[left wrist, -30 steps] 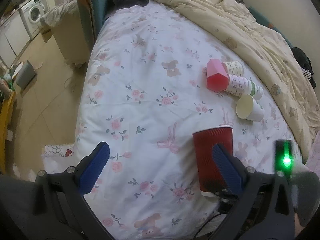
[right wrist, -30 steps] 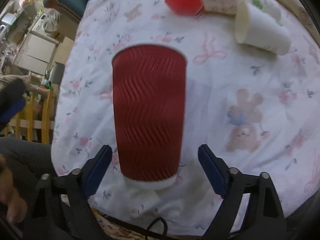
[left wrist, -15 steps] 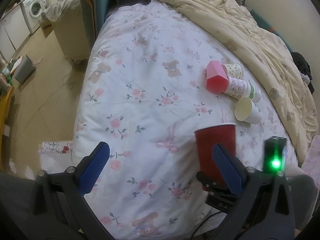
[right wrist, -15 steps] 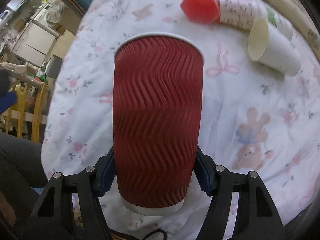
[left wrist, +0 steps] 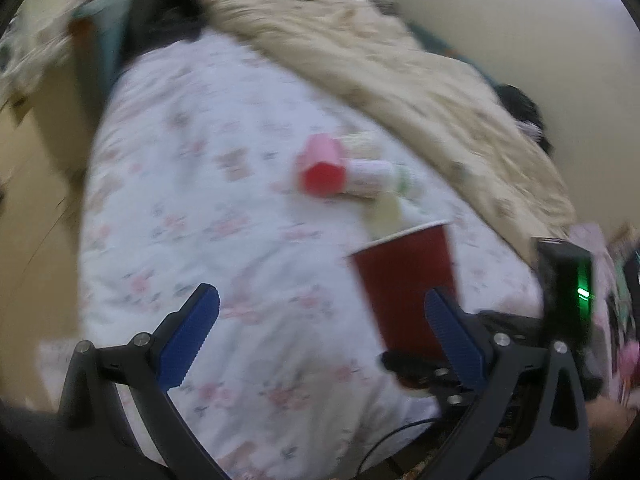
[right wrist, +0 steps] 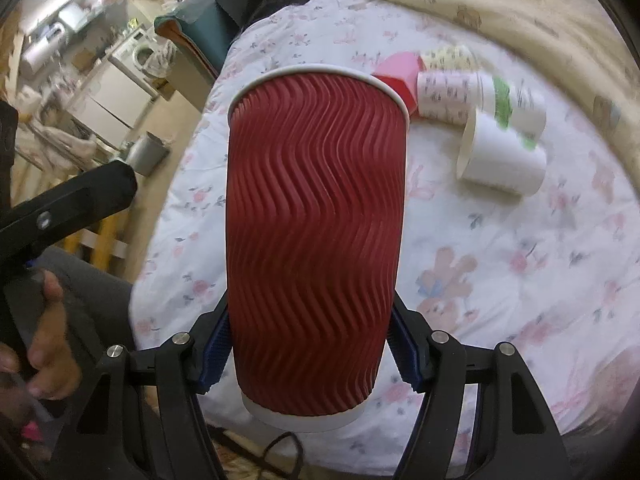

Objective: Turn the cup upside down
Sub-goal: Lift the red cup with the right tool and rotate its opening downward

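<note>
A red ribbed paper cup (right wrist: 316,236) stands rim up between the blue pads of my right gripper (right wrist: 312,344), which is shut on its lower half and holds it above the floral bedsheet (right wrist: 500,264). In the left wrist view the same cup (left wrist: 404,284) is lifted and tilted, with the right gripper's body below it. My left gripper (left wrist: 320,336) is open and empty, to the left of the cup; the view is blurred.
Several paper cups lie on their sides further back: a red hexagonal one (right wrist: 400,76), patterned ones (right wrist: 452,96) and a plain white one (right wrist: 500,160). A beige quilt (left wrist: 400,76) covers the bed's far right side. The bed's left edge drops to the floor (left wrist: 32,208).
My right gripper closed on the red cup and lifted it off the sheet. The left gripper's view swung upward and tilted, staying open.
</note>
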`<state>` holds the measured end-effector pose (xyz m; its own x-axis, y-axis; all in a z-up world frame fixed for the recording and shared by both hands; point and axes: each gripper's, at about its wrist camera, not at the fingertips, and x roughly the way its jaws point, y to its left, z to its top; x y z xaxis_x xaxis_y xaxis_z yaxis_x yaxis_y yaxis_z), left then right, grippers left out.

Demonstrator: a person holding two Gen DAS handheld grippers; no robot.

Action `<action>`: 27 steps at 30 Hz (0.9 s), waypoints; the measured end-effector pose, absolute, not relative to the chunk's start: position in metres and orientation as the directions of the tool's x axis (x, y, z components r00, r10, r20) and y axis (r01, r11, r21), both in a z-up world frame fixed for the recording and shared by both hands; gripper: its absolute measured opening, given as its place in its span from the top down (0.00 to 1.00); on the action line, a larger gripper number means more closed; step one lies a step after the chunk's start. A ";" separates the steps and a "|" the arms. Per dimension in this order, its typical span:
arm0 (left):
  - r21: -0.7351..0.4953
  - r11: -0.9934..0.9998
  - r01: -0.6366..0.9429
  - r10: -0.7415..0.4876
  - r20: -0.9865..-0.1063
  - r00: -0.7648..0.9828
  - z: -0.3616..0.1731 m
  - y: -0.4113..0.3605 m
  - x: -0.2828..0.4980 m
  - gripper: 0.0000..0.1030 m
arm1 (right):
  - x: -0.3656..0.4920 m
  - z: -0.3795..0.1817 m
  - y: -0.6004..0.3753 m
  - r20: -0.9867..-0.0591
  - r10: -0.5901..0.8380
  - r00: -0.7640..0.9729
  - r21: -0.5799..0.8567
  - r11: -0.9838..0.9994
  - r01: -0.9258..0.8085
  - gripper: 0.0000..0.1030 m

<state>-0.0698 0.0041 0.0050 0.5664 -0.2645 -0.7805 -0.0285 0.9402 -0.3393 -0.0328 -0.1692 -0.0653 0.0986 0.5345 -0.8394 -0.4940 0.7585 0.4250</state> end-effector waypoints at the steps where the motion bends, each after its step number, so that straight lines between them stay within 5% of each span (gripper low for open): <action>1: -0.343 0.940 0.001 -0.281 -0.769 0.574 0.008 -0.001 -0.069 0.02 | -0.032 -0.068 -0.167 -0.824 0.562 0.065 0.465 0.738 -0.489 0.32; 11: -0.326 0.944 0.060 -0.305 -0.785 0.539 0.000 -0.014 -0.058 0.06 | -0.041 -0.063 -0.154 -0.781 0.623 0.035 0.508 0.667 -0.545 0.32; 18: -0.439 0.894 -0.084 -0.352 -0.807 0.474 -0.026 0.018 -0.053 0.06 | -0.053 -0.055 -0.144 -0.781 0.622 0.059 0.467 0.643 -0.608 0.32; 27: -0.419 0.897 -0.138 -0.321 -0.834 0.449 -0.037 0.026 -0.055 0.06 | -0.053 -0.056 -0.139 -0.807 0.585 0.086 0.412 0.661 -0.627 0.32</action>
